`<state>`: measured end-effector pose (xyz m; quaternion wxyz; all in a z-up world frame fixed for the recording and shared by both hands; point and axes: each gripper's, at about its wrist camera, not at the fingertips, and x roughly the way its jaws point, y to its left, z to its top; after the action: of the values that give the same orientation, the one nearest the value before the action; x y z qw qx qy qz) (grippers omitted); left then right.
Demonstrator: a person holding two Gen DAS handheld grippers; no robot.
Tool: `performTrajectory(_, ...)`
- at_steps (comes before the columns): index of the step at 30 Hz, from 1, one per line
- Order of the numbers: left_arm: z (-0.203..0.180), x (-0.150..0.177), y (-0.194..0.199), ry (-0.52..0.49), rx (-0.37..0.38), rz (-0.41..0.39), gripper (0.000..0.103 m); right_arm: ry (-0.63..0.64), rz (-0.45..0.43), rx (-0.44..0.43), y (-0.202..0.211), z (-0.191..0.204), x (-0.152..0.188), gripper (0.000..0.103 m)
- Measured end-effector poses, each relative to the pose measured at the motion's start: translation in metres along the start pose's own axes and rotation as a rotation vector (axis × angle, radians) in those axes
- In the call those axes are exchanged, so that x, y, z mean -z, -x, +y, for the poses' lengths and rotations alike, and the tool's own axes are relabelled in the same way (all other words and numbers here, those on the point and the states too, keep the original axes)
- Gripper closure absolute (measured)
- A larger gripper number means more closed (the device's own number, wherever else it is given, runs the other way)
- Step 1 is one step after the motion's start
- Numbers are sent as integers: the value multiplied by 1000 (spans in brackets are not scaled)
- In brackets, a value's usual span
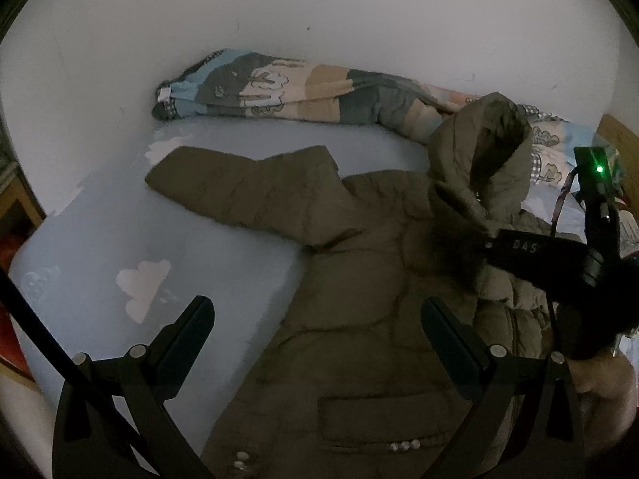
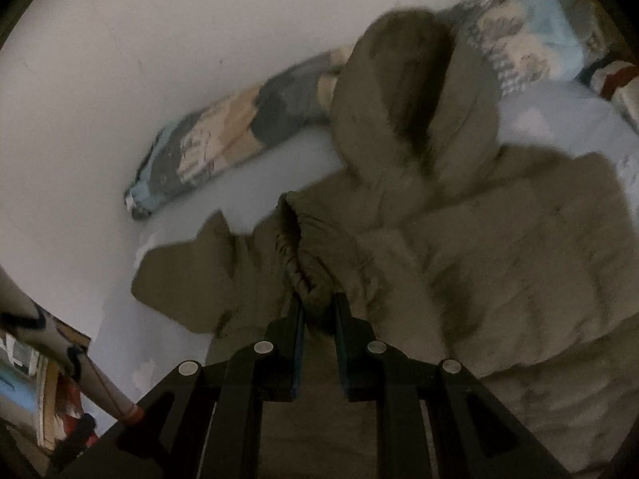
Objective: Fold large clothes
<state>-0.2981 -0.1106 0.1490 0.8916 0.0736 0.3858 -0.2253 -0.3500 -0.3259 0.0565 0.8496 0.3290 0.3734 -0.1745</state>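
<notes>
An olive padded hooded jacket lies on a light blue bed sheet. One sleeve stretches out to the left. The hood stands up at the far right. My left gripper is open and empty, hovering over the jacket's body and the sheet beside it. In the right wrist view my right gripper is shut on a gathered fold of the jacket, near the sleeve cuff, and lifts it. The right gripper also shows in the left wrist view, at the hood.
A rolled patterned quilt lies along the white wall at the back of the bed. A wooden headboard shows at the far right. The bed's edge drops off at the left, with cluttered floor items below.
</notes>
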Motion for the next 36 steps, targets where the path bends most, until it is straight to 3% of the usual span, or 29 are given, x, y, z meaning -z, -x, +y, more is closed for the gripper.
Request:
performTrajectory(1,-1,-1,-1,2,-1,2,0,5,31,2,-9,1,-2,81)
performTrajectory(3,-1,-3,-1,5,2,3,0,13,68,-36,-8,-5,-4,57)
performTrajectory(7,-4,-2,-5,1,4,9,0,76,27,-153,29,-12,-21,44)
performTrajectory(9,-7,-1,-9,-2,7,21,0,81,-34,-158,50,-28,-29,38)
performTrajectory(11,-12,0,-11,-7,11,34,0,61,-96,-94,68,-54,-40,36)
performTrajectory(16,-24,3,-13,-43,-4,23,0,-16,-169,335,76,-147,-69,36)
performTrajectory(17,-26,4,-14,-47,-5,25,0,-36,-163,375,71,-165,-75,36)
performTrajectory(20,-31,6,-18,-59,-9,38,0,-92,-97,413,49,-206,-84,36)
performTrajectory(24,-34,6,-19,-81,-16,42,0,-189,48,363,-2,-247,-87,36)
performTrajectory(26,-34,6,-19,-80,-18,38,0,-190,68,361,-14,-250,-90,35)
performTrajectory(28,-31,5,-18,-71,-18,35,0,-166,77,414,-15,-238,-102,35)
performTrajectory(31,-26,5,-17,-53,-19,34,0,-121,10,471,3,-205,-91,35)
performTrajectory(33,-22,5,-16,-44,-16,37,0,-57,-60,418,14,-167,-93,35)
performTrajectory(36,-20,4,-15,-43,-18,34,0,24,-58,272,4,-107,-91,35)
